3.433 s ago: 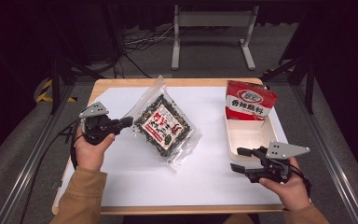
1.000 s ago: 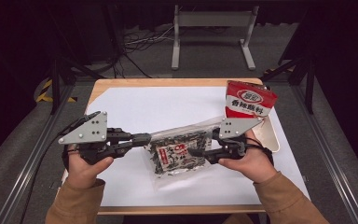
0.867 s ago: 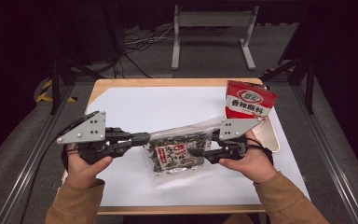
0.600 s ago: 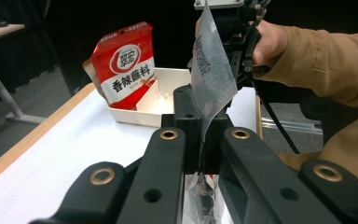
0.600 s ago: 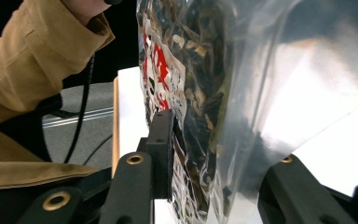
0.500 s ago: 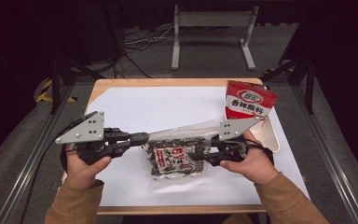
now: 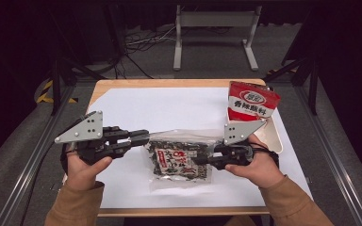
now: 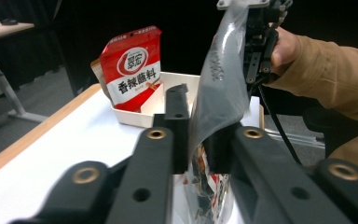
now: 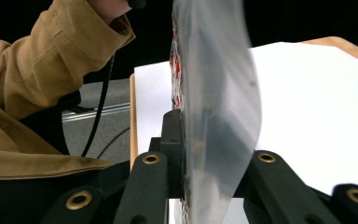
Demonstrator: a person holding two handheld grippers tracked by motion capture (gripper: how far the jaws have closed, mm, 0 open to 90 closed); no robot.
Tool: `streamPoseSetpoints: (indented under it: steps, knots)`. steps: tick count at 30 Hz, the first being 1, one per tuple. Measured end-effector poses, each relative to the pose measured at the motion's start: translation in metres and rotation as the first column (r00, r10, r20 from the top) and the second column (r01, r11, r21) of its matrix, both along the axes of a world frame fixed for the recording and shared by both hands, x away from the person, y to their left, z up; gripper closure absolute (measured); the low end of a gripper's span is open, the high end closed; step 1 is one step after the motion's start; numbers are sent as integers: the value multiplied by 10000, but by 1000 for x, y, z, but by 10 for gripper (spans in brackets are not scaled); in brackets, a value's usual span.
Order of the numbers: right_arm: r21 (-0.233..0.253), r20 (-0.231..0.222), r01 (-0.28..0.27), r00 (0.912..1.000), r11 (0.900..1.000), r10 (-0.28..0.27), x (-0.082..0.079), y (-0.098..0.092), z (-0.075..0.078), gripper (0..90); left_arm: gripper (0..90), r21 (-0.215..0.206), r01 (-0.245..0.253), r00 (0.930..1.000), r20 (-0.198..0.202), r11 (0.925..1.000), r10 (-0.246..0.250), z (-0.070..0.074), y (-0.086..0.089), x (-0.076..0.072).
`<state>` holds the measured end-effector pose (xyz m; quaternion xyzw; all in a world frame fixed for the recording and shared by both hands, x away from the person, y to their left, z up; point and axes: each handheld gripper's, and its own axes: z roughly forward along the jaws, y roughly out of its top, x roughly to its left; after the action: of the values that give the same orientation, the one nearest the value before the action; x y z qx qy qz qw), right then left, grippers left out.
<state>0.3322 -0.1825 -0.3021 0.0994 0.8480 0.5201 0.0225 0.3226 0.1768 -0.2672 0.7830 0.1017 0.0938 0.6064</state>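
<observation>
Holding a clear snack bag [image 7: 179,157] stretched between two grippers above the white surface [image 7: 179,108].

Left gripper [image 7: 143,137] is clamping the bag's left edge; right gripper [image 7: 206,159] is clamping its right edge, jaws closed on the plastic. Beyond the bag's right end, a red packet [image 7: 252,100] is standing in a white tray [image 7: 274,136].

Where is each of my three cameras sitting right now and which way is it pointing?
High view: above the person's side, looking forward and down on the table; both forearms, the left gripper and right gripper show.
Left gripper view: rides the left gripper, looking along its jaws toward the red pouch and white tray; the opposite hand shows.
Right gripper view: rides the right gripper, looking across the table; a tan sleeve shows.
All share the clear snack bag, clamped at both ends.
</observation>
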Motion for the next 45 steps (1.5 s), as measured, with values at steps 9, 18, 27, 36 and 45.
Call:
streamPoseSetpoints:
  steps: [9,18,27,36,45]
  knots:
    - [-153,287,389,9988,9991,-385,0,-16,10,757,504,38,-783,9969,18,9969,783,0,3,2]
    - [-38,444,1003,9940,9949,-1000,0,-42,20,757,437,6,-1397,9892,-454,9902,1396,-7,14,10]
    - [152,532,1553,9863,9877,-1559,3,-63,31,757,403,85,-1717,9825,-722,9851,1718,-8,18,12]
    - [236,570,1934,9792,9808,-1945,8,-78,44,757,359,429,-2027,9735,-990,9783,2060,-12,19,16]
    - [336,510,2348,9704,9715,-2363,13,-94,51,757,346,447,-2157,9704,-1018,9754,2192,-15,24,19]
